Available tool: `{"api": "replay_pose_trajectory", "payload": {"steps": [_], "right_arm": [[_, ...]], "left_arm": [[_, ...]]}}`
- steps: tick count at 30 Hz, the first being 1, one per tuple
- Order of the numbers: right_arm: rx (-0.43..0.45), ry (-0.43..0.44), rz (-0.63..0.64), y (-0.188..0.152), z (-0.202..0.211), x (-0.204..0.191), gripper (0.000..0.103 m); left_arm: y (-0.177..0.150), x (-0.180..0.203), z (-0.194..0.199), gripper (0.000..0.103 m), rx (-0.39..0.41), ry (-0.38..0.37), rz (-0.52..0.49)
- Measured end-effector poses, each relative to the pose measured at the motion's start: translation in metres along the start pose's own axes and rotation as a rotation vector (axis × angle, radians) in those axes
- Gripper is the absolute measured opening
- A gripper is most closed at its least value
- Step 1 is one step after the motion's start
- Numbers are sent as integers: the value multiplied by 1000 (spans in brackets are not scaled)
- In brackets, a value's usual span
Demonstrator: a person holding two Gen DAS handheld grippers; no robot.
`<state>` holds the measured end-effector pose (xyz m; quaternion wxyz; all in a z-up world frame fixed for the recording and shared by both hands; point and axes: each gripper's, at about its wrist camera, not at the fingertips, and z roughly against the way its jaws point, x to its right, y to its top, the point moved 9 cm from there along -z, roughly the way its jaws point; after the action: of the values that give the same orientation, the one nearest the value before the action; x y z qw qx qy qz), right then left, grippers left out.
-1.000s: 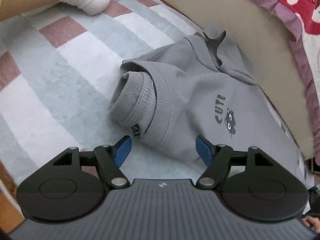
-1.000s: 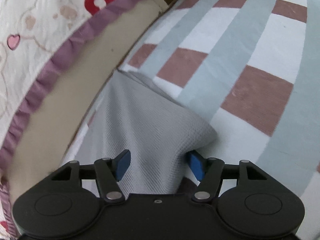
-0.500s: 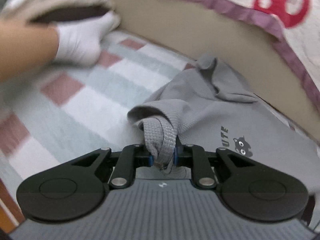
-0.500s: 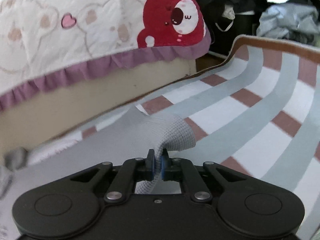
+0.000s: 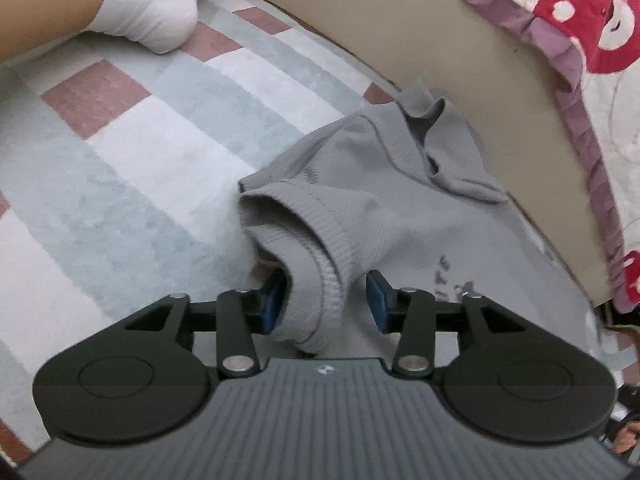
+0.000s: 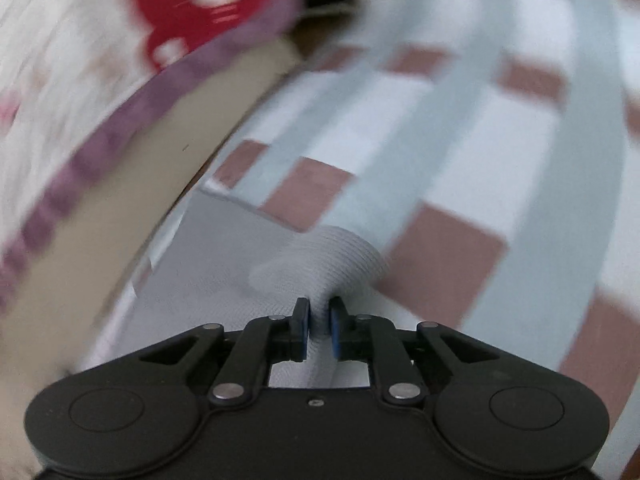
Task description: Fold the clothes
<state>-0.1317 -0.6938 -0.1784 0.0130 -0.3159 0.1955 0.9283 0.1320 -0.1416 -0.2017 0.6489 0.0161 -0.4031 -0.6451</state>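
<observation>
Ahead and to the left of the left gripper (image 5: pixel 326 300), a white sock (image 5: pixel 156 4) on the striped rug (image 5: pixel 140 184). Jaws closing around the ribbed cuff (image 5: pixel 316 272) of the grey sweater (image 5: pixel 420 216), left pad touching, right pad clear. Sweater body spread ahead and rightward, beside the beige bed base (image 5: pixel 460 80). Right gripper (image 6: pixel 319 320): opening slightly, a sweater fold pinched between its pads.

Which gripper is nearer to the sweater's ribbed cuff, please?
Left: the left gripper has the ribbed cuff between its closing jaws. The right gripper has a sweater fold between its opening jaws.
</observation>
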Motion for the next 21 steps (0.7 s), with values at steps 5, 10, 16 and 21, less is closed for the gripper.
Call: {"api": "replay_pose_trajectory", "payload": {"steps": [5,10,16,21], "right_arm": [[-76,50,-155,-11,-5,17,20],[-38,80,-166,-9,-8,10,53],[58,79,42,2,-34,-17,10],[156,88,251,12,12,-48,7]], "left_arm": [[17,24,18,8,103,-1,-191],[16,12,10,8,53,-44,-50],[13,13,1,7,16,6,-110],[23,19,21,6,-56,4,-140]]}}
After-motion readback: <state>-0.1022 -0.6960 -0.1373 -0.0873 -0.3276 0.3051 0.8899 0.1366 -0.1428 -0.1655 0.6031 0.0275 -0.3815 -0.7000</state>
